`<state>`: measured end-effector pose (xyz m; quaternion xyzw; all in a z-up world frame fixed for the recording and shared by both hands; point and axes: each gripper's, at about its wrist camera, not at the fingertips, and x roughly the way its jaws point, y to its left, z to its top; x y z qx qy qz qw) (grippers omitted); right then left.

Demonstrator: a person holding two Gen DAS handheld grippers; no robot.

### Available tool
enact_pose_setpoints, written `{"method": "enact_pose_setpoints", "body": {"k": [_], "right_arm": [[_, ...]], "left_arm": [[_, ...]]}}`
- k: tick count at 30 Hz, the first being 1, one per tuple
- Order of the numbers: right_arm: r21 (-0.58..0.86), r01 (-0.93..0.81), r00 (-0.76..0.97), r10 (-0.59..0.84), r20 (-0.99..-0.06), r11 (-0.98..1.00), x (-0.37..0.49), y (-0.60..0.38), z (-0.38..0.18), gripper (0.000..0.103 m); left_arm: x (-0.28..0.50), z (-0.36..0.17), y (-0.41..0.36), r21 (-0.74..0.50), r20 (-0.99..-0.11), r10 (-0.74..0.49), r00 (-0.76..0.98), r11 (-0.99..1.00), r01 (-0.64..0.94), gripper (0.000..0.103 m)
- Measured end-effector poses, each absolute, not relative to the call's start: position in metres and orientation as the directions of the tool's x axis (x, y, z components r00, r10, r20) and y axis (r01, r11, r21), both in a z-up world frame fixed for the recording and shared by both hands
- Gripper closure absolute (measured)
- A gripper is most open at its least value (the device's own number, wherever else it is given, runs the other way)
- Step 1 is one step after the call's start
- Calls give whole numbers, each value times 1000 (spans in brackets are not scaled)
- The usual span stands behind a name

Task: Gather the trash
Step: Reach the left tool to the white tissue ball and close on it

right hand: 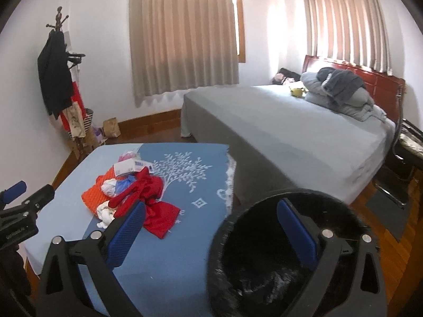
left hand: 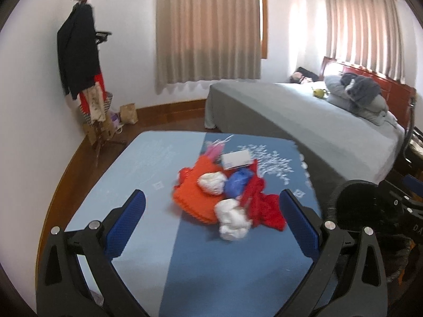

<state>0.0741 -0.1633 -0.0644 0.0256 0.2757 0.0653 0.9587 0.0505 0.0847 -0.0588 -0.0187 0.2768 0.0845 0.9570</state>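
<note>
A pile sits on the blue table [left hand: 232,269]: two crumpled white tissue wads [left hand: 212,182] [left hand: 232,219], a crumpled blue wrapper [left hand: 239,181], a white box [left hand: 236,159] and a pink item [left hand: 215,150], mixed with an orange knitted cloth [left hand: 195,198] and a red cloth [left hand: 264,203]. My left gripper [left hand: 212,195] is open just short of the pile, its fingers either side of it. My right gripper [right hand: 211,204] is open and holds nothing, its right finger over a black-lined bin [right hand: 264,264] beside the table. The pile [right hand: 127,187] lies to its left.
A grey bed [right hand: 290,132] with folded bedding stands right of the table. A coat rack [left hand: 79,60] with clothes and bags at its foot fills the far left corner. Curtained windows line the back wall. The bin [left hand: 362,203] stands at the table's right edge, on a wooden floor.
</note>
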Motion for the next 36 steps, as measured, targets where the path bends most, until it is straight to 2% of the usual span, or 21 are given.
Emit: {"method": "enact_pose_setpoints", "body": {"k": [2,4,11,14,17,24,26,29,31,36], "right_arm": [[93,-124,834,155,-530,988,87,-154,-75,6],[90,-131,825,159,-543,987,99,-144,-87,11],[92,-132,801,161,-577,987,128,-129,-123,17],[90,-123,795,152,-588,988,136,-127,-134,17],[80,-116,791,141,-595,990,139,-129,-140,17],[81,-97,779,126,-615,992,144,-137,-148,17],[77,-99,774,125,-620,992,145,-137,-150,17],[74,-100,771,124,-624,992,145,-135,-151,17],[74,-104,769,127,-627,992,144,-133,-152,17],[67,-121,769,136,-625,990,142,-128,-150,17]], "left_arm": [[56,-67,94,16,-538,168,826,982,-189,5],[63,-77,101,31,-552,186,813,979,-203,5],[83,-115,105,23,-584,152,797,985,-171,6],[94,-128,98,27,-587,133,799,989,-144,10],[109,-145,88,39,-601,116,791,993,-116,19],[134,-179,78,19,-657,68,751,997,-73,26],[136,-181,76,11,-658,49,752,998,-55,30],[136,-183,72,-15,-658,-10,753,1000,0,46],[138,-184,69,-36,-657,-45,752,999,28,61],[133,-179,70,-44,-641,-57,766,998,38,75]]}}
